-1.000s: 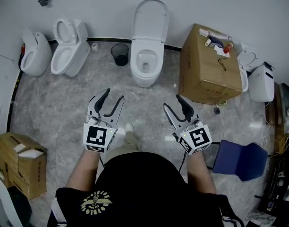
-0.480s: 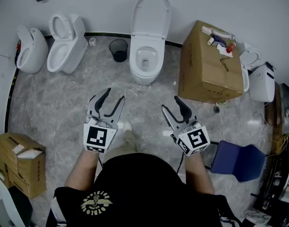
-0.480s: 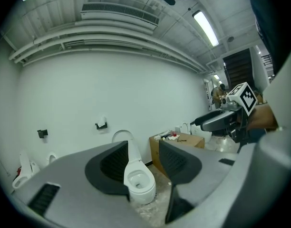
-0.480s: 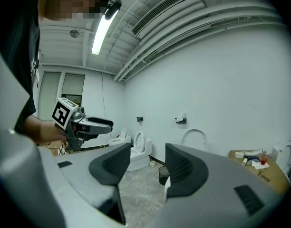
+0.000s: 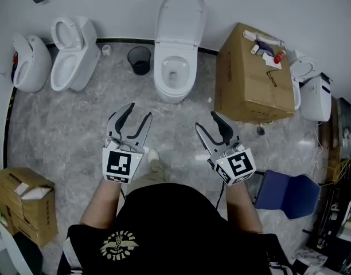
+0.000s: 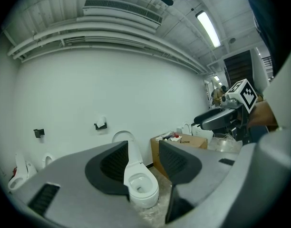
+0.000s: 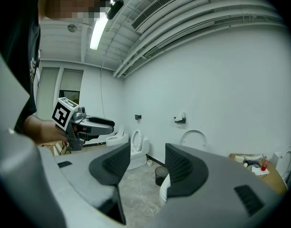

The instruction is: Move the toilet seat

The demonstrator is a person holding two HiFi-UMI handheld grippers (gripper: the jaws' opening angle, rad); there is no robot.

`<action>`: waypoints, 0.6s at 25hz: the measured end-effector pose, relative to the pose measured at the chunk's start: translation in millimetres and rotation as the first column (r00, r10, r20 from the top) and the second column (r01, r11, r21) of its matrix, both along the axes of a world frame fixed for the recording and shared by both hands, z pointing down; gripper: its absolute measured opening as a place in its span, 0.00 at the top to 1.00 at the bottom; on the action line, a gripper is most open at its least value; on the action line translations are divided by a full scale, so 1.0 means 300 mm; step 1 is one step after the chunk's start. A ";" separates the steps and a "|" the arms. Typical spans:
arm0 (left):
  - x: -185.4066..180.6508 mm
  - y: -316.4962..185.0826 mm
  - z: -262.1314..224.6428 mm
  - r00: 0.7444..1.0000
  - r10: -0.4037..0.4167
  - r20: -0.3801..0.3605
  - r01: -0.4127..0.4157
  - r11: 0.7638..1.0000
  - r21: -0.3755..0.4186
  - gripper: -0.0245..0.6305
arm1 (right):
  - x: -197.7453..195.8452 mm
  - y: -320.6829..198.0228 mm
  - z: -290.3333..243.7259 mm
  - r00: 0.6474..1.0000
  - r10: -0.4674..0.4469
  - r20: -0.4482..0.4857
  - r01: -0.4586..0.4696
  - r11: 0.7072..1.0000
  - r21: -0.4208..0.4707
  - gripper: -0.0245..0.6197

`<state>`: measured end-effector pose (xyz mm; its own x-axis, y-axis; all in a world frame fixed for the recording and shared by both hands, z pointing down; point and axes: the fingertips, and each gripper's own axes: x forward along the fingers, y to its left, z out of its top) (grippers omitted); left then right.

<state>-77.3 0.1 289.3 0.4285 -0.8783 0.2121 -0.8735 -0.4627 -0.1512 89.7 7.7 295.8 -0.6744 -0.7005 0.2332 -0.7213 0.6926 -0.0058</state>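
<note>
Toilet seat (image 5: 180, 19) stands upright against wall above bowl (image 5: 174, 76), well ahead of person. Left gripper (image 5: 138, 112): jaws apart, nothing between. Right gripper (image 5: 206, 120): same. Neither near seat. Task looks unstarted: approach, grip and swing all left.

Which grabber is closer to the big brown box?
Right. The right gripper hangs in front of the cardboard box, by its left edge; the left gripper is farther left, beyond the right one.
</note>
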 end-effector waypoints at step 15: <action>-0.131 -0.320 -0.074 0.998 0.062 -0.013 -0.062 0.997 0.050 0.66 | -0.123 -0.296 -0.109 0.997 0.065 -0.035 -0.062 0.996 0.065 0.60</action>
<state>-116.5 -96.0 267.2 0.4852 -0.8593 0.1621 -0.8457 -0.5082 -0.1626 52.9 -81.0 263.0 -0.6198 -0.7559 0.2109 -0.7627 0.6435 0.0644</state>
